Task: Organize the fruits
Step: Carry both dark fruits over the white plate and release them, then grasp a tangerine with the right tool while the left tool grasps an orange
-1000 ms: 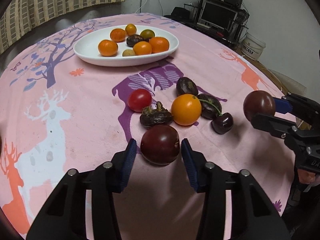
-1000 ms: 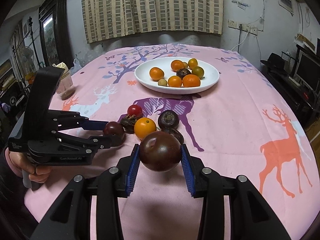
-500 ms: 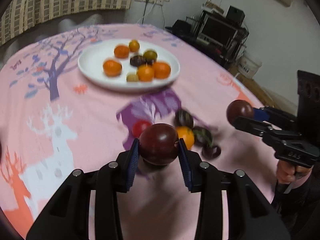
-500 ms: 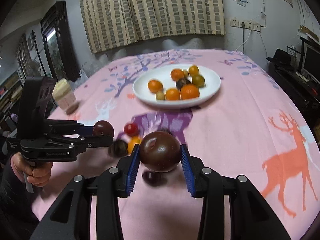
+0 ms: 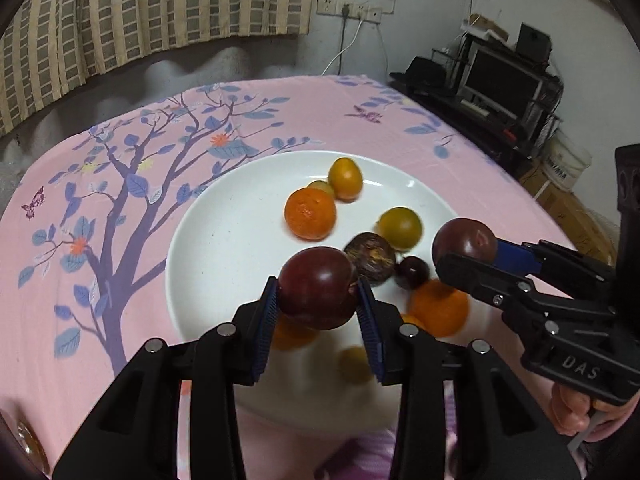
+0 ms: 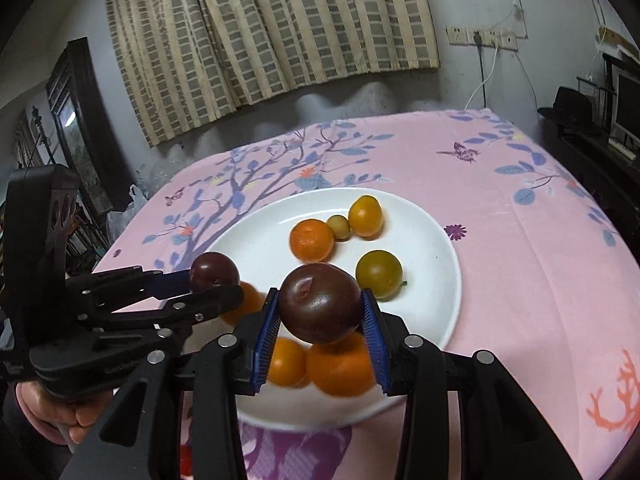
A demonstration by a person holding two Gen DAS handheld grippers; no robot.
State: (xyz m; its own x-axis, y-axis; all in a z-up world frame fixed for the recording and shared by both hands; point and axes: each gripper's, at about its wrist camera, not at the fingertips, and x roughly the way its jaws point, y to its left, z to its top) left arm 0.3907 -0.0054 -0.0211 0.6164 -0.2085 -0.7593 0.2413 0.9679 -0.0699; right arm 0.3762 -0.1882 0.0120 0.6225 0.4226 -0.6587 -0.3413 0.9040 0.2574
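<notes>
A round dark-red plum [image 5: 316, 286] is clamped between the blue-padded fingers of the left gripper [image 5: 318, 320] and is held above the near part of the wide white ceramic plate [image 5: 224, 248]. A second dark-red plum [image 6: 320, 308] is pinched in the right gripper [image 6: 320, 330] – also over the plate (orange and yellow-green fruits lie on it). The plate is carried by the pink-clothed table [image 6: 520, 248].

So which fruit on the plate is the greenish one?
The round olive-green fruit at the plate's right side, just beyond the right claw; the others are orange, yellow or dark.
</notes>
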